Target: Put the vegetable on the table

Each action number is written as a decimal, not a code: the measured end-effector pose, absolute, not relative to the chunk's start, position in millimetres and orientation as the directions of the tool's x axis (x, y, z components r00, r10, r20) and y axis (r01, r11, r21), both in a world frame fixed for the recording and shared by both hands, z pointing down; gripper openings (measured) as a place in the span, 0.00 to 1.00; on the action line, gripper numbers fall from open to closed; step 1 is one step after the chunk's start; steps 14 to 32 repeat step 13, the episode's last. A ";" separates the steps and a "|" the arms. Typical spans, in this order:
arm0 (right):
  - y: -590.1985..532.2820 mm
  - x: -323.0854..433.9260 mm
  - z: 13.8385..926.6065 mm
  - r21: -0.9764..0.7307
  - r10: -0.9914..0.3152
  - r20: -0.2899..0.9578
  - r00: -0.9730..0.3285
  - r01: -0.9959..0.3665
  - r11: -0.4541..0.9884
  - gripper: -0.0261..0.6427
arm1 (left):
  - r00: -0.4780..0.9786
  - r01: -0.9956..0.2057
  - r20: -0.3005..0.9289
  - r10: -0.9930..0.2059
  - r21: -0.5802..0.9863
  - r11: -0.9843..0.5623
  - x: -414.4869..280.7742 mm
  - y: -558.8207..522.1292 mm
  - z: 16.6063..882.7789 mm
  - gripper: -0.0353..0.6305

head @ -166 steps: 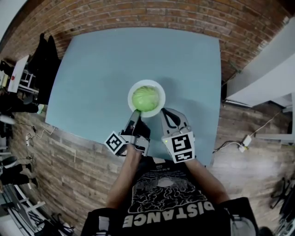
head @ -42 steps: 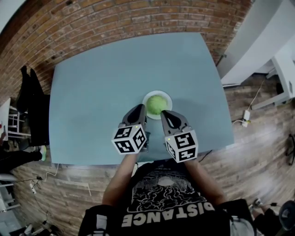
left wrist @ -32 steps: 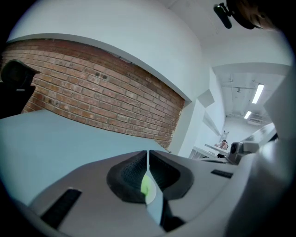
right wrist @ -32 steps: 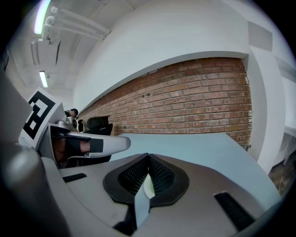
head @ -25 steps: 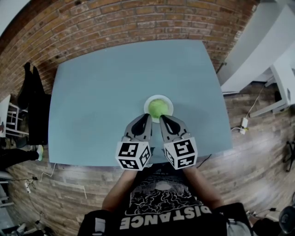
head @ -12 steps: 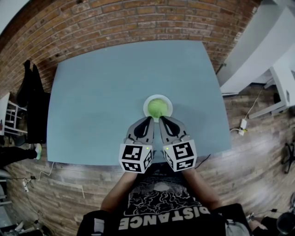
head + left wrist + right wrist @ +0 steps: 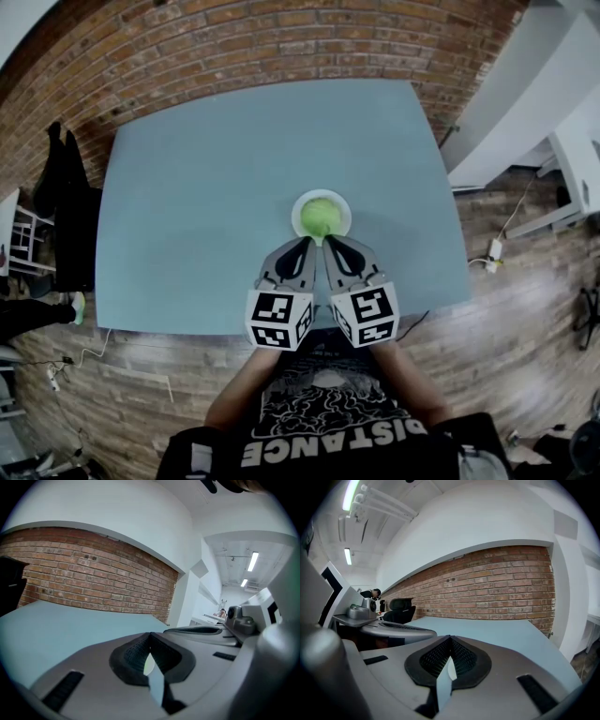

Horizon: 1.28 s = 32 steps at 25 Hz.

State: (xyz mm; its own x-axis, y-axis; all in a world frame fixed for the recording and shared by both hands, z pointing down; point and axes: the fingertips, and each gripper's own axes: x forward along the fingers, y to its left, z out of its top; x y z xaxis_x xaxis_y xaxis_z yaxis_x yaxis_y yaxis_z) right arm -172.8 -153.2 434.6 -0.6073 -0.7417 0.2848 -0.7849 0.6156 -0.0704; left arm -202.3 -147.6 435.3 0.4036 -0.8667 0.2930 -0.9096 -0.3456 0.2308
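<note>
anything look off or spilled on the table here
Nothing stands out. The green vegetable sits whole inside the white bowl on the blue table, with nothing spilled around it. The left tongs and right tongs are both shut and empty, side by side just short of the bowl.

The person's black T-shirt (image 7: 330, 417) is showing the white word "DISTANCE", which is appearing upside down in the head view. Nothing else is reading as text.

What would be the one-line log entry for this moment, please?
round green vegetable: in white bowl | left gripper: shut, empty | right gripper: shut, empty | both tips by bowl's near rim
</note>
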 end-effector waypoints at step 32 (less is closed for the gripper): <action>-153.6 -177.5 436.9 -0.065 -0.738 0.287 -0.611 -0.781 0.621 0.05 | 0.389 -0.918 0.317 -0.865 0.208 -0.337 -205.9 -148.5 440.2 0.05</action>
